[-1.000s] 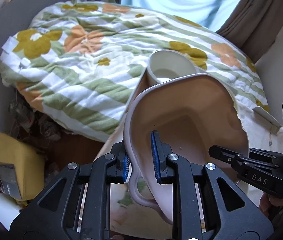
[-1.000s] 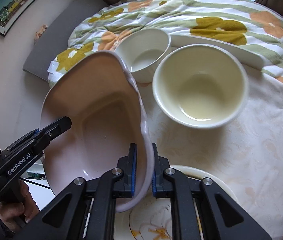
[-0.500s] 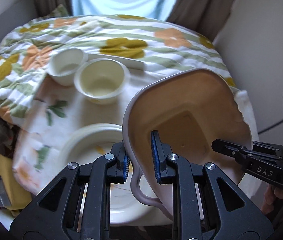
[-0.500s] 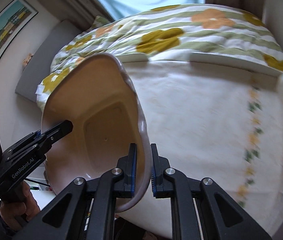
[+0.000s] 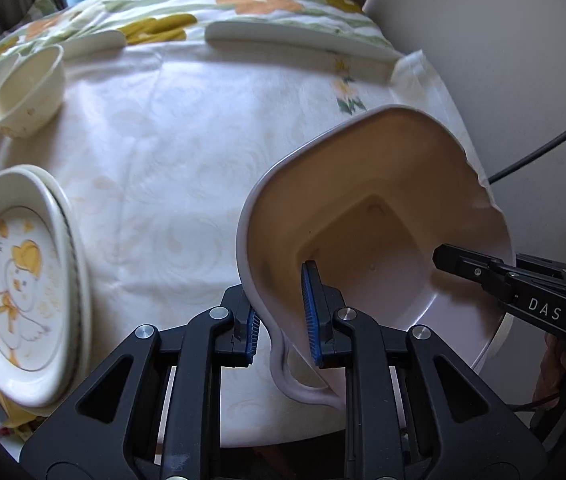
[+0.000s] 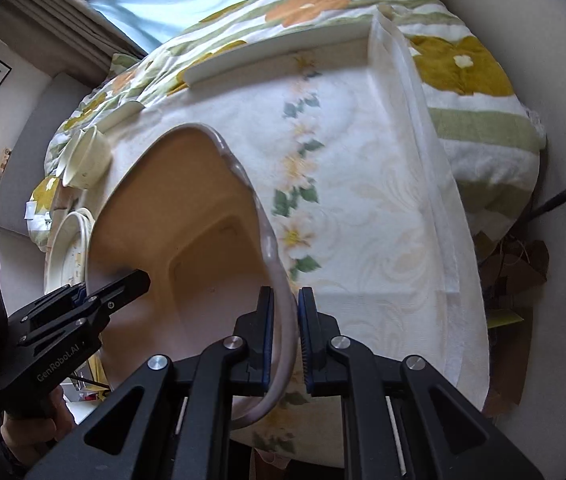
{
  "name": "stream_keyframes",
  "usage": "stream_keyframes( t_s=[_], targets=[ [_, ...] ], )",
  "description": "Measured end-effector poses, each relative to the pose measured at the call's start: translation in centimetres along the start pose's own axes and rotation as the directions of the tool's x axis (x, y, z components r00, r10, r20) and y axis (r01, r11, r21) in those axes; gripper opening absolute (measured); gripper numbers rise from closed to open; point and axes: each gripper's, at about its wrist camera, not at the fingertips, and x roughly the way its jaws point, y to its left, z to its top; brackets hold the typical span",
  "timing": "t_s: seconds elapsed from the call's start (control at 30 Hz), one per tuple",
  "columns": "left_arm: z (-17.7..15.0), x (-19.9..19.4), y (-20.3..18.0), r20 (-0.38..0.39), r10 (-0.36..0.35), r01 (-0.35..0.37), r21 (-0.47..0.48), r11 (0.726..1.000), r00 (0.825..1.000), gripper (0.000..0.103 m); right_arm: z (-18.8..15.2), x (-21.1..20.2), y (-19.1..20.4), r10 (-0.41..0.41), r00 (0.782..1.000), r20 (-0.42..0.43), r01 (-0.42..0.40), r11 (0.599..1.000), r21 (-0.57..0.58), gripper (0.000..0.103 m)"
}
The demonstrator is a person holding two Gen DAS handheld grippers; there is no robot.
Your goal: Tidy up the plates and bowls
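White tablecloth [image 5: 171, 152] with faint swirls and a flower border covers the table in front of me, and behind it lies a bed with a green-striped, flowered blanket [image 6: 463, 64]. I hold a large pinkish dish [image 5: 371, 216] with a wavy rim, tilted on edge over the right part of the table. My left gripper [image 5: 281, 312] pinches its near rim, one blue pad inside and one outside. My right gripper [image 6: 283, 338] is clamped on the opposite rim in the same way. At the left edge of the table sits a stack of plates [image 5: 23, 288], the top one printed with a yellow duck. Farther back on the left stand two cream bowls [image 5: 23, 92], touching each other, well apart from the dish.
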Motion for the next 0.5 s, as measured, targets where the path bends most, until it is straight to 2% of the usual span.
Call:
stream_keyframes(
  t_s=[0.23, 0.5],
  targets=[
    [-0.9, 2.0, -0.3, -0.04, 0.015, -0.015, 0.004, 1.0, 0.999, 0.017, -0.2, 1.7, -1.2, 0.016, 1.0, -0.009, -0.016, 1.0, 0.001, 0.011],
    [-0.2, 2.3, -0.4, -0.032, 0.023, -0.023, 0.004, 1.0, 0.999, 0.017, -1.0, 1.9, -2.4, 0.027, 1.0, -0.012, -0.027, 1.0, 0.002, 0.011]
  ],
)
